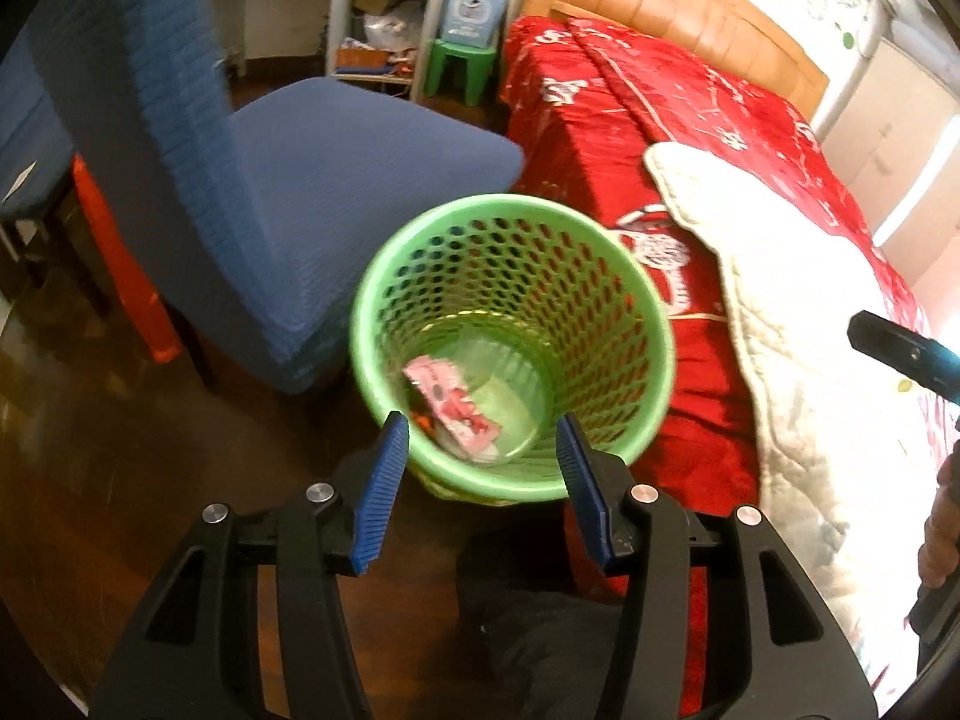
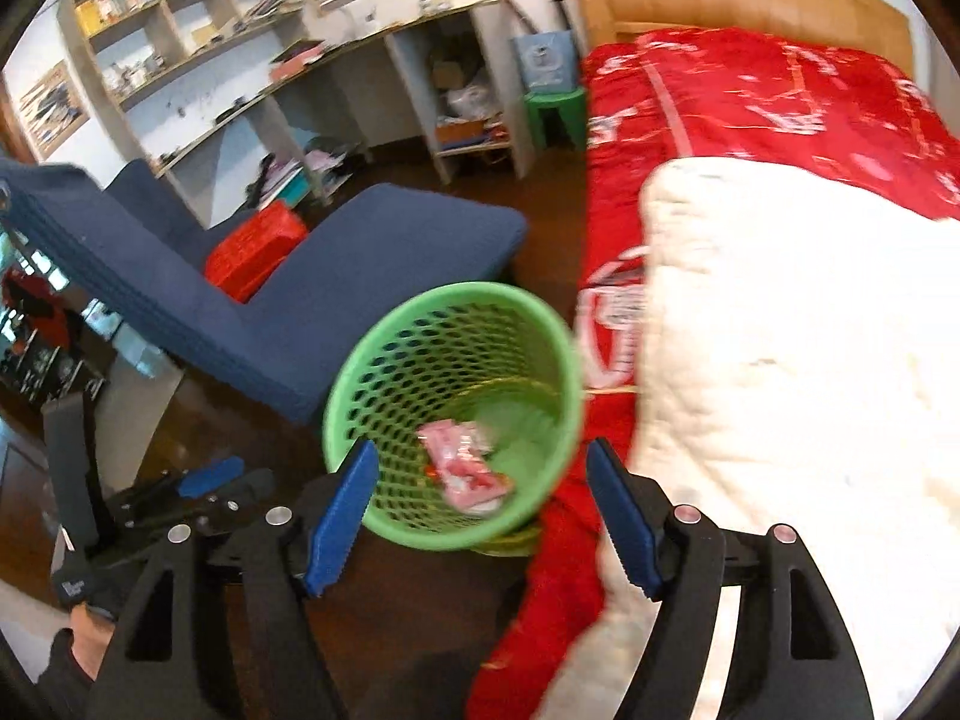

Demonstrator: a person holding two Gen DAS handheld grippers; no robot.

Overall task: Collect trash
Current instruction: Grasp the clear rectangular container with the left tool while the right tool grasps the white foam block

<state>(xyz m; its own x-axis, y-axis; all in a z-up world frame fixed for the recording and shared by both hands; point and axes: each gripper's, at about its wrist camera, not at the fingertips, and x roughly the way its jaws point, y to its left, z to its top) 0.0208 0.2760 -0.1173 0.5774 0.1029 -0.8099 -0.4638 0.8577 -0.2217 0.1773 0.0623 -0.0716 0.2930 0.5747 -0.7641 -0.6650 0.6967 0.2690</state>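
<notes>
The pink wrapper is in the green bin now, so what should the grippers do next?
Probably lift both away to look for more trash. The left gripper and right gripper are open and empty, and the pink wrapper already lies inside the green bin.

The round green plastic waste basket (image 1: pixel 606 324) has a perforated wall with a smooth, slightly glossy rim. At its bottom lies a pink wrapper (image 1: pixel 453 405) that looks like thin glossy plastic film. The left gripper (image 1: pixel 483 444) has a matt black plastic body, blue ribbed pads and shiny metal pins; the right gripper (image 2: pixel 480 474) looks the same. The dark wooden floor (image 1: pixel 90 420) is polished and reflects light. The blue chair (image 1: pixel 336 180) wears a ribbed, matt cloth cover. The red bedspread (image 1: pixel 690 120) is soft cloth with some sheen, and the cream quilt (image 2: pixel 798 360) is stitched, matt fabric.
</notes>
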